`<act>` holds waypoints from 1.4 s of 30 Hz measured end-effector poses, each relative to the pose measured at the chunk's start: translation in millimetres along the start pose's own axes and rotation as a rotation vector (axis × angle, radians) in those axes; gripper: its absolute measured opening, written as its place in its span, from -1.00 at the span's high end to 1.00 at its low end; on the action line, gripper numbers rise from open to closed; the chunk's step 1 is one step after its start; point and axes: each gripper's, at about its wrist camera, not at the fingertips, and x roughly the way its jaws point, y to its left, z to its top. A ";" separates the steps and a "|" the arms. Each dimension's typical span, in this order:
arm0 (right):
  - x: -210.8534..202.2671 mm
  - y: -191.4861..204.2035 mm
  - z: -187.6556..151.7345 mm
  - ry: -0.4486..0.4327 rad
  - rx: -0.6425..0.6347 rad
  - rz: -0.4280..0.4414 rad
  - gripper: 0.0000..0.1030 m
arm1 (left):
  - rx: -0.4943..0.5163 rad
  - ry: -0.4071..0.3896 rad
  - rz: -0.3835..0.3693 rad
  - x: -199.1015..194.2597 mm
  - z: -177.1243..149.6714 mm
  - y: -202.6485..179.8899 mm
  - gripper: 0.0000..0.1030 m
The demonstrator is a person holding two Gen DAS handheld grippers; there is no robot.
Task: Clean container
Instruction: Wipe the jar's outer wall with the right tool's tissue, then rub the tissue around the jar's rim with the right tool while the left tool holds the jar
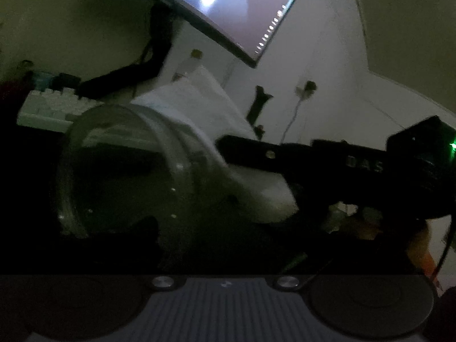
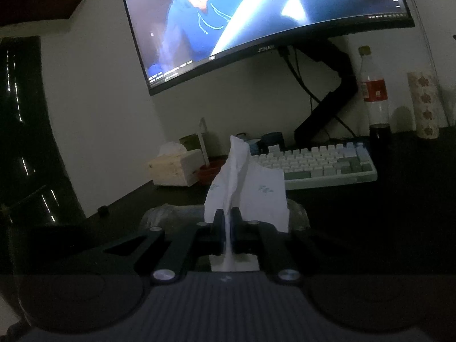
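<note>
The right gripper (image 2: 227, 222) has its fingers pinched tight on a white tissue (image 2: 245, 188), which stands up above the jaws and droops to the right. Just beyond the fingertips, low on the dark desk (image 2: 370, 213), lies the clear container (image 2: 171, 213), most of it hidden behind the gripper and tissue in this view.

In the left wrist view the container (image 1: 122, 171) lies on its side, its round rim facing the camera, and the tissue (image 1: 199, 108) sits against its far side, with the right gripper (image 1: 228, 145) reaching in from the right. The left gripper's own fingers do not show in its view; they stand spread wide, and no part of them can be seen pressing on the container.

My judgement: wiping is under way or about to resume, with the tissue at the container, so the cleaning is partly done at best. Whether any dirt remains I cannot tell; the room is dim and the plastic blurred. The container's base and the near desk edge are lost in shadow. A keyboard (image 2: 313, 162) sits toward the back of the desk, well apart.
</note>
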 end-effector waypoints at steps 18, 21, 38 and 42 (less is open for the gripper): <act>-1.8 1.8 0.3 0.011 -0.014 -0.001 0.85 | -0.005 0.008 -0.028 -2.7 -0.5 4.0 -0.99; -1.3 2.1 0.4 0.011 -0.015 -0.002 0.85 | 0.003 0.014 -0.027 -2.4 -0.5 2.3 -1.00; -1.1 3.2 -0.7 0.017 -0.009 -0.004 0.71 | 0.000 0.017 -0.026 0.4 0.7 1.9 -0.99; -0.4 5.6 1.4 0.025 -0.028 -0.005 0.69 | -0.010 0.018 -0.031 0.5 1.0 2.8 -0.99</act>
